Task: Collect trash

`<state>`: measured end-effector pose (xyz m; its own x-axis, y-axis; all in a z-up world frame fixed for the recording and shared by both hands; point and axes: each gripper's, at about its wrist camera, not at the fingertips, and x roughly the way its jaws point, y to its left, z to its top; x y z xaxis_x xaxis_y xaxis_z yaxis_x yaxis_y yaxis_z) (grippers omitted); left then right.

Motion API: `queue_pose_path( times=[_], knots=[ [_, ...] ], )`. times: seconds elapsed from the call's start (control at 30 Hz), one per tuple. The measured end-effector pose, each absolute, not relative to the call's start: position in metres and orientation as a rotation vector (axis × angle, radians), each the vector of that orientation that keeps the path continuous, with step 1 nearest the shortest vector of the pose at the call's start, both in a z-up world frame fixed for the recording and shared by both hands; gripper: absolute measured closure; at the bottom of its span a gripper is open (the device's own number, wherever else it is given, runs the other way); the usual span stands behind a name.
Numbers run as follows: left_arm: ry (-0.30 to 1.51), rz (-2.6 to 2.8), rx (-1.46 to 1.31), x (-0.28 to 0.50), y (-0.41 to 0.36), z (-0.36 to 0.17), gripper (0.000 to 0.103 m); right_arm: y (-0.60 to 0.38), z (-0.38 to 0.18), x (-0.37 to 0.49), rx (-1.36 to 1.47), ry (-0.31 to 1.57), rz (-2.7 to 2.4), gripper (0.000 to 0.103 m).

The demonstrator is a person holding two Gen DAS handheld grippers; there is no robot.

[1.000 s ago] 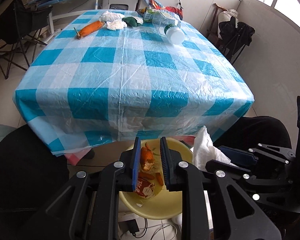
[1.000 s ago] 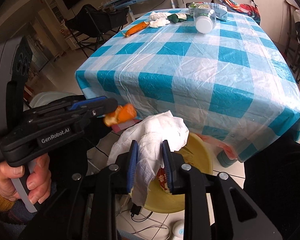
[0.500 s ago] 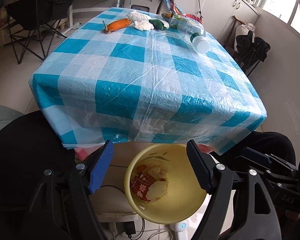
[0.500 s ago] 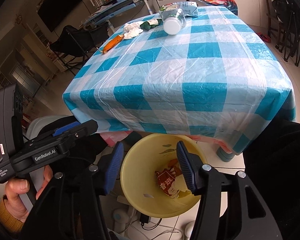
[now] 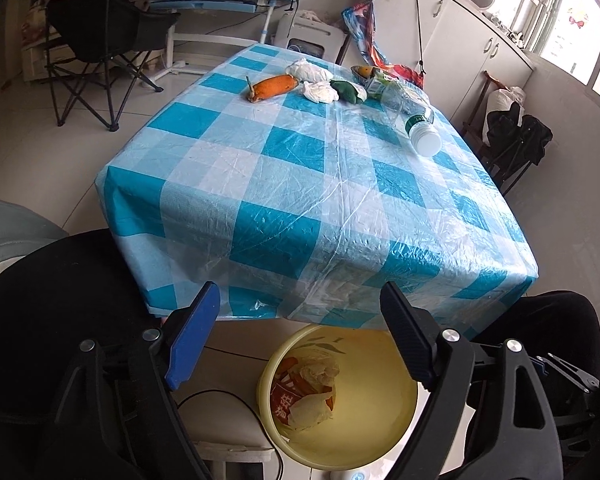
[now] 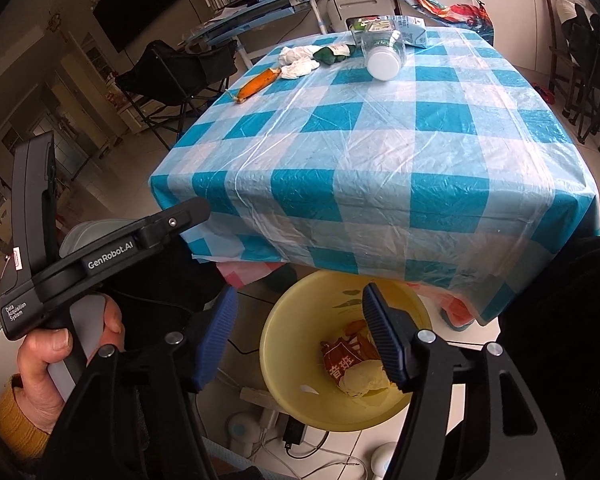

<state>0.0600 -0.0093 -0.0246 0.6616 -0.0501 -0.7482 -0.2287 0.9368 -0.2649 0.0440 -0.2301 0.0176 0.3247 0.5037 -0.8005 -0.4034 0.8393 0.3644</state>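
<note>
I have the tabletop (image 5: pixel 300 184) stretching away ahead of me under its blue-and-white check cloth, with the remaining trash bunched at its far end. Below its near edge, on the floor, sits the yellow basin (image 5: pixel 384 436) I am using as the bin; a red wrapper and crumpled scraps lie in its bottom.

Everything left to collect lies forward and well apart from both tools, across the full depth of the cloth. The plastic bottle (image 5: pixel 412 110) lies on its side, its long axis running toward me with the white cap nearest, on the right half. From the right wrist view it sits almost straight ahead, so I judge the right side better placed for it. The carrot (image 5: pixel 272 87) lies on the left half, long axis crosswise, stalk end pointing left, so that one looks like the left side's job. Two wads of tissue (image 5: pixel 320 92) and a green scrap (image 5: pixel 350 90) sit between them.

The left hand-held gripper (image 5: pixel 300 344) hangs over the basin's left rim, jaws spread wide, holding nothing. The right hand-held gripper (image 6: pixel 300 340) is likewise wide apart and empty above the basin.
</note>
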Motion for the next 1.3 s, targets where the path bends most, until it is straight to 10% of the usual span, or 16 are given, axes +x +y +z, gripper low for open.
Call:
queue_pose_path(
  times=[1.3],
  knots=[
    [0.754, 0.226, -0.357, 0.065, 0.021, -0.019, 0.018, -0.226, 0.023, 0.069, 0.278, 1.016, 0.679, 0.035]
  ],
)
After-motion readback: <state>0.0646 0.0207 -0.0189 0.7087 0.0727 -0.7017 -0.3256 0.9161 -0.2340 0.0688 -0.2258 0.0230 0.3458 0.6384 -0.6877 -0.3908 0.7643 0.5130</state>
